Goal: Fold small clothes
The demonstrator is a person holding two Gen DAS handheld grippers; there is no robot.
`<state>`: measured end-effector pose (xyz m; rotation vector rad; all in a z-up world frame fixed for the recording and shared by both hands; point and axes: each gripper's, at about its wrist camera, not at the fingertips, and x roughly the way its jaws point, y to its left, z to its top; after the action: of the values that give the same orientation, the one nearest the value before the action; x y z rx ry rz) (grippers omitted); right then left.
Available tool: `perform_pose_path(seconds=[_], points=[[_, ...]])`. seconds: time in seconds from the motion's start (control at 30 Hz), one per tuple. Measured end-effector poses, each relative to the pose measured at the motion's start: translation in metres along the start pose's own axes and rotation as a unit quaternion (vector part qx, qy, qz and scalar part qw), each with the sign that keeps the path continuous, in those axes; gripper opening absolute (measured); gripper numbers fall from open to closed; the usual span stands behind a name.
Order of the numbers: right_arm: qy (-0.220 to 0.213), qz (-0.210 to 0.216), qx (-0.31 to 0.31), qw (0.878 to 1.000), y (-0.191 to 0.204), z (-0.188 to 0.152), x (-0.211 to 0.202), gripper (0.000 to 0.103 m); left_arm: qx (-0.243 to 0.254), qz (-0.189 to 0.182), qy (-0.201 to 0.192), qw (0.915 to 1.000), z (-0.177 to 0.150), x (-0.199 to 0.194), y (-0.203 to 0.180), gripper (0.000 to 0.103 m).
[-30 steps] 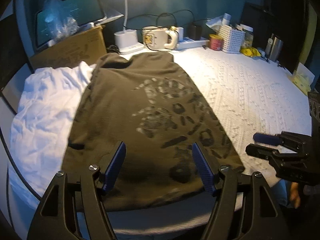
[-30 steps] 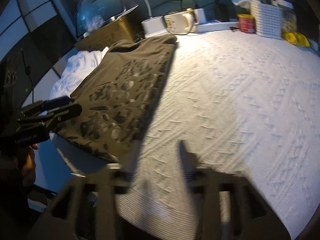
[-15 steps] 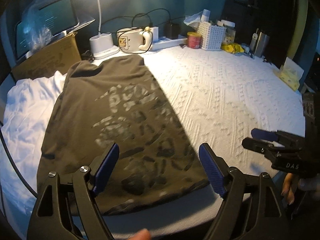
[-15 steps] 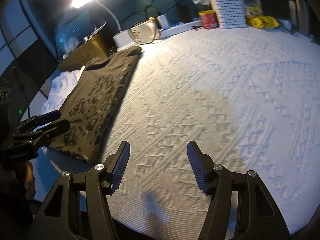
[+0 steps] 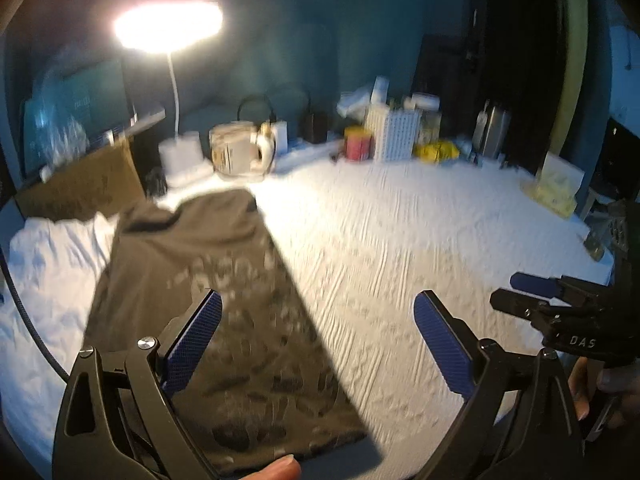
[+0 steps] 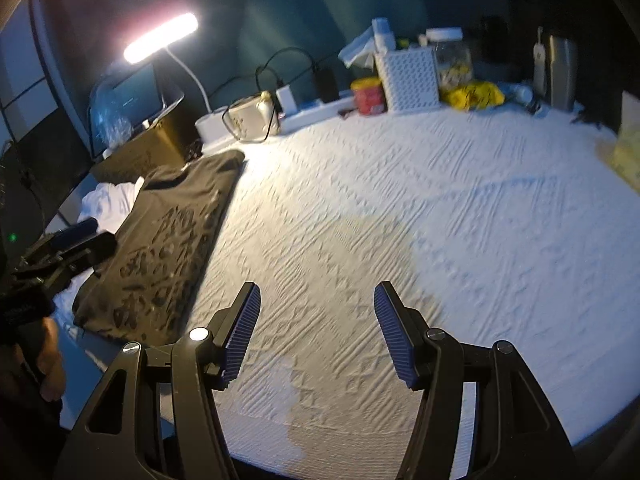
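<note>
Dark printed shirt [image 5: 224, 320] lies folded flat; left hand-held gripper [image 5: 316, 340] just widened, right hand-held gripper [image 6: 318, 328] wide, both empty.

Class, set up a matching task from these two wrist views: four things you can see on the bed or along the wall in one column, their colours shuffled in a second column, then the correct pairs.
Things:
1. folded T-shirt
2. round tin
3. perforated basket
4. crumpled bag

Colours:
A. yellow
B. white
C. dark olive with a pale print
D. red with a yellow lid

Pairs: 1-C, 2-D, 3-B, 4-A
</note>
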<state>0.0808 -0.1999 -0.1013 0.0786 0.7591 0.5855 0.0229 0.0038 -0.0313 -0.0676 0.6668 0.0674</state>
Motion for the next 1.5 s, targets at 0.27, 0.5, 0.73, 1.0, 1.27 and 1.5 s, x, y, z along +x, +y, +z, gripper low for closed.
perform_pose_path(seconds=[0.27,0.5,0.73,1.0,1.27,1.5], points=[[-0.046,-0.031,-0.018,0.998,0.001,0.027,-0.031,0.063,0.014,0.009,-0.061,0.998,0.022,-0.028,-0.003,0.096],[-0.092,-0.044,-0.035,0.994,0.007,0.043,-0.064,0.063,0.001,0.003,-0.105,0.9945,0.034,-0.054,0.001,0.096],[-0.129,-0.051,-0.057,0.989,0.021,0.055,-0.093,0.063,0.004,0.009,-0.145,0.9893,0.045,-0.083,0.002,0.096],[-0.167,-0.061,-0.081,0.981,0.041,0.063,-0.125,0.063,-0.001,0.018,-0.185,0.9825,0.049,-0.109,0.012,0.097],[-0.203,-0.071,-0.111,0.97,0.067,0.07,-0.159,0.063,-0.016,0.014,-0.247,0.9688,0.046,-0.142,0.031,0.102],[-0.234,-0.072,-0.137,0.96,0.088,0.077,-0.181,0.063,-0.041,0.011,-0.272,0.9613,0.047,-0.161,0.055,0.102]])
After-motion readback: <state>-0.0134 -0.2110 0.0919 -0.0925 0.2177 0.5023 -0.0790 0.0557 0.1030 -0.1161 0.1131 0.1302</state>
